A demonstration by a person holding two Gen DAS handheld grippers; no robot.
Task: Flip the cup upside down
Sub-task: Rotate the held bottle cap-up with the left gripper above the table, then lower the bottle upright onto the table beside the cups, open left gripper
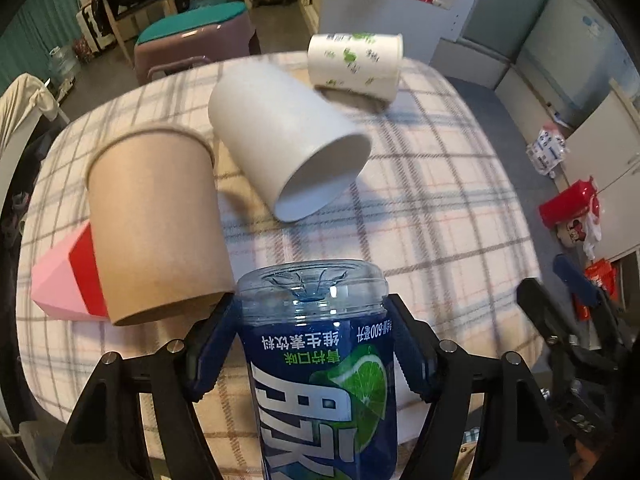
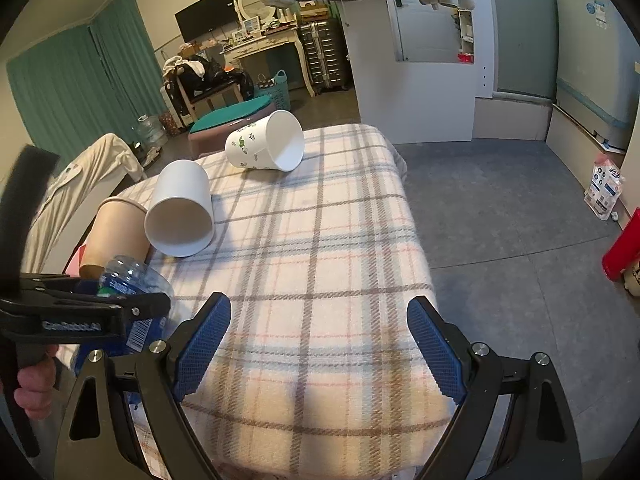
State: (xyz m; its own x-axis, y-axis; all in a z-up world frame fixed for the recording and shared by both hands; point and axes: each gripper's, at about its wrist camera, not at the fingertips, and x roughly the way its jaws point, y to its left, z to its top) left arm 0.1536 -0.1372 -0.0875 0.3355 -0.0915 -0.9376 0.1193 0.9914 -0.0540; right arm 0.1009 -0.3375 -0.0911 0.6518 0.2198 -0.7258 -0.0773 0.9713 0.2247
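Item one, your left gripper (image 1: 316, 344): jaws closed on a blue drink bottle (image 1: 320, 360), held base-forward with its label reading inverted, so it appears to be upside down in the grip already. Item two, your right gripper (image 2: 320, 344): jaws wide apart, nothing between them, over the near end of the plaid-covered table (image 2: 320, 264). Item three, the cups, all ahead of the left gripper and to the left of the right one. A brown paper cup (image 1: 156, 224) is nearest, just beyond and left of the bottle, beside a pink and red box (image 1: 64, 280); whether it stands inverted or leans cannot be told for certain. A plain white cup (image 1: 280, 140) lies on its side past the brown one, its long axis running toward you and to the right, mouth facing the grippers. A printed white cup (image 1: 354, 64) lies tipped near the far edge, well apart from both grippers. Judgement: the left hand is nearer every cup but is occupied; the free right gripper would need to reach forward and leftward, and the plain white cup, mouth toward you, offers its side wall across that approach.
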